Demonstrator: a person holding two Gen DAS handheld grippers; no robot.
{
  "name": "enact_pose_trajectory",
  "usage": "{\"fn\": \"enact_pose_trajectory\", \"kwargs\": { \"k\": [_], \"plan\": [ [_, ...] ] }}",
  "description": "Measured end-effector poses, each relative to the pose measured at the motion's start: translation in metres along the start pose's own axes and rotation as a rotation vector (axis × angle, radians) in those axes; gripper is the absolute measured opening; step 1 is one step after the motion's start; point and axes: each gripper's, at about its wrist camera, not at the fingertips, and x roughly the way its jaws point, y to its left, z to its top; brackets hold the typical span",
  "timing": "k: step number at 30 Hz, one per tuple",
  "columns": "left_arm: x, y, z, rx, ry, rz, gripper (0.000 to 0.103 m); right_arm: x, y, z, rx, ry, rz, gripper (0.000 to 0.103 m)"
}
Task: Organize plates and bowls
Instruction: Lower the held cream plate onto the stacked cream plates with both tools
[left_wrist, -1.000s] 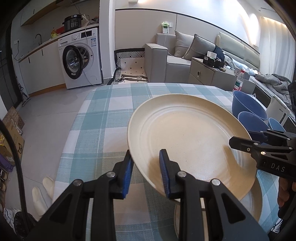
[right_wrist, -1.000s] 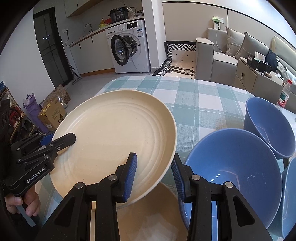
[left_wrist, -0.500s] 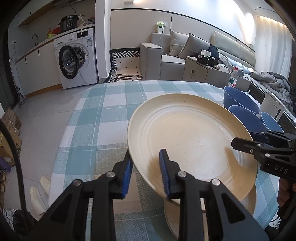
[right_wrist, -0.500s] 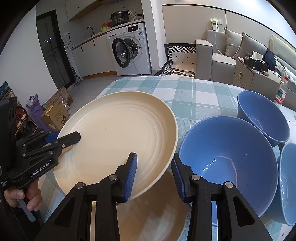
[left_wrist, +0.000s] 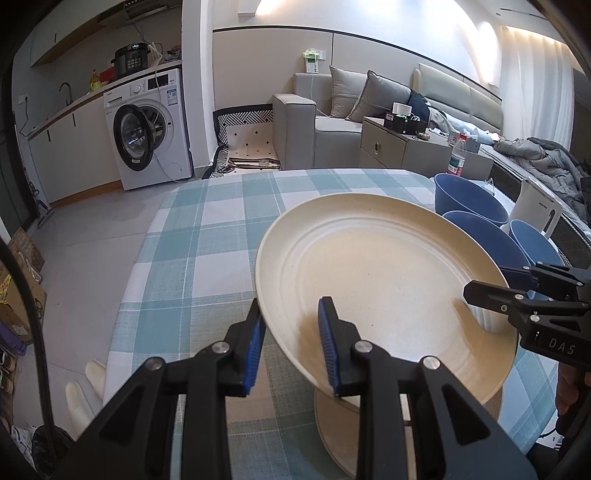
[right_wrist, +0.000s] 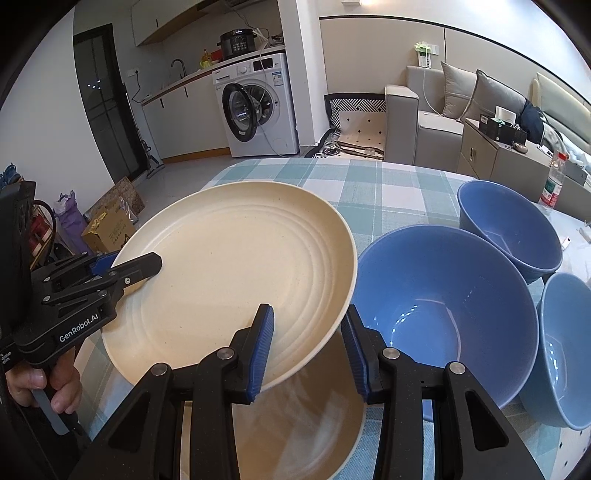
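A large cream plate hangs tilted above the checked tablecloth, held at two opposite sides of its rim. My left gripper is shut on the plate's left rim. My right gripper is shut on its right rim. Directly under it, a second cream plate lies flat on the table. Three blue bowls stand to the right: a near one, a far one and one at the right edge.
A white kettle stands behind the bowls, and a water bottle past the table's far right. The tablecloth runs bare to the left edge, with floor below. A washing machine and sofa stand beyond.
Both grippers have carried the cream plate leftward, away from the blue bowls. More of the plate lying underneath shows now. Neither grip has changed.
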Motion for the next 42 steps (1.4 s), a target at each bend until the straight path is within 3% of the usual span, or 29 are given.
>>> {"fn": "enact_pose_trajectory", "kwargs": {
  "k": [9, 42],
  "plan": [
    [-0.008, 0.002, -0.012, -0.025, 0.011, -0.024, 0.026, -0.007, 0.001, -0.005, 0.0, -0.008, 0.011, 0.039],
    [-0.029, -0.001, -0.048, -0.022, 0.028, -0.002, 0.027, -0.022, 0.016, -0.043, -0.025, 0.007, 0.055, 0.039]
  ]
}}
